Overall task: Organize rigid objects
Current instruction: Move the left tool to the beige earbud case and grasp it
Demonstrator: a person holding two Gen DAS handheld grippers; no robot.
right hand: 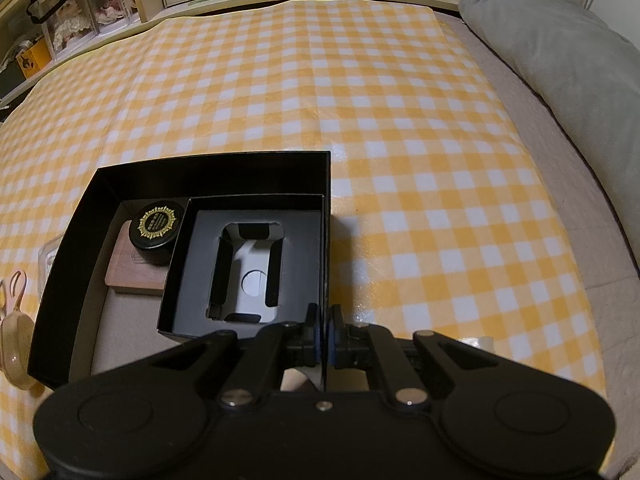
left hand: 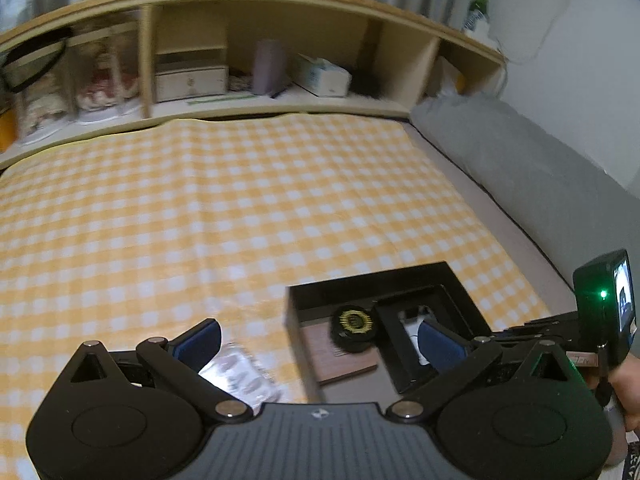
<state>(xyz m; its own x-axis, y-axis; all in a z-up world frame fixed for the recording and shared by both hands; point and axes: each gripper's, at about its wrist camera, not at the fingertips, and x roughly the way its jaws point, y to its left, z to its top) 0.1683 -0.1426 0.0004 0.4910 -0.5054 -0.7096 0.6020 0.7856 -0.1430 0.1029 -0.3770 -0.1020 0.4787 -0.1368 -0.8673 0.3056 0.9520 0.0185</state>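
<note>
Our right gripper (right hand: 325, 340) stays out of the work: its fingers are clamped on the right wall of the black box (right hand: 80, 240), steadying it. Our left gripper (left hand: 320, 340) hangs empty, fingers wide apart. In the box sit a round tin (right hand: 156, 226), a wooden block (right hand: 136, 272) and a smaller box (right hand: 244, 264). A blister pack (left hand: 240, 376) lies outside, left of the box; we should take it by its edges, low and square

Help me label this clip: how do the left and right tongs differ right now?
The left tongs stand wide open with nothing between the pads, while the right tongs are shut. The left tongs hang over the checked cloth beside the large black box; the right tongs pinch that box's right wall. Both have blue pads on black linkages.
</note>
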